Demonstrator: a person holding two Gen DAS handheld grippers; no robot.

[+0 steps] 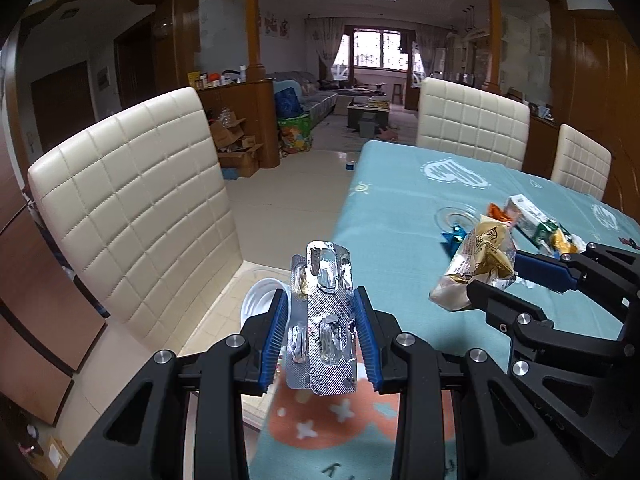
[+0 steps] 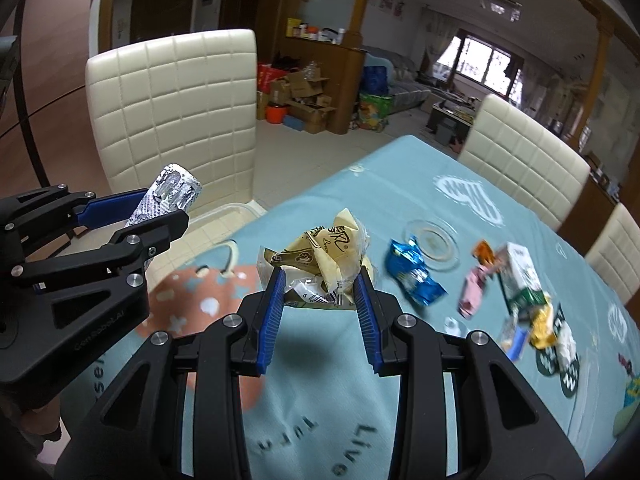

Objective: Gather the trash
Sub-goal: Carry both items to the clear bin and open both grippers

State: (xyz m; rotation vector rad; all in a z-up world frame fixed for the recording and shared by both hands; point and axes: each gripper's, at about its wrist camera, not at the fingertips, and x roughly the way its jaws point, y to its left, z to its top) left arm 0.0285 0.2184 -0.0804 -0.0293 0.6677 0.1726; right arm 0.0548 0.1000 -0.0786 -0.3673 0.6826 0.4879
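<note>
Left gripper [image 1: 322,320]: nearest the left wrist lens; its blue pads are clamped on a silver blister pack [image 1: 322,320], which stands upright between them and rises toward 12 o'clock; in the right wrist view the same gripper [image 2: 160,210] sits at 9 o'clock with the pack [image 2: 168,196] tilted.
Right gripper [image 2: 320,288]: jaws closed on a crumpled cream and gold wrapper [image 2: 324,256], held above the cloth; from the left wrist camera it [image 1: 492,280] enters at 3 o'clock with the wrapper [image 1: 476,264] at its tips.
Surface: a table [image 2: 400,200] under a light blue cloth printed with white hearts, an orange patch with stars and dark lettering; the cloth's edge runs toward 12 o'clock in the left view.
Remaining trash: on the cloth at 2 to 3 o'clock of the right wrist view; a blue foil wrapper [image 2: 414,276], a pink wrapper [image 2: 474,292], an orange wrapper [image 2: 484,252], a white and green carton [image 2: 520,276], yellow scraps [image 2: 544,328]; a clear glass dish [image 2: 432,244] lies just beyond the blue foil.
Bin: a white ribbed rim [image 1: 260,300] shows low beside the table at 9 o'clock of the left pads; whether it is a bin I cannot tell.
Room: cream quilted chairs [image 1: 132,208] around the table; pale floor tiles [image 1: 288,184]; cardboard boxes [image 1: 236,144] by a wooden partition; a sofa [image 1: 316,96] and a bright window [image 1: 376,48] at 12 o'clock.
</note>
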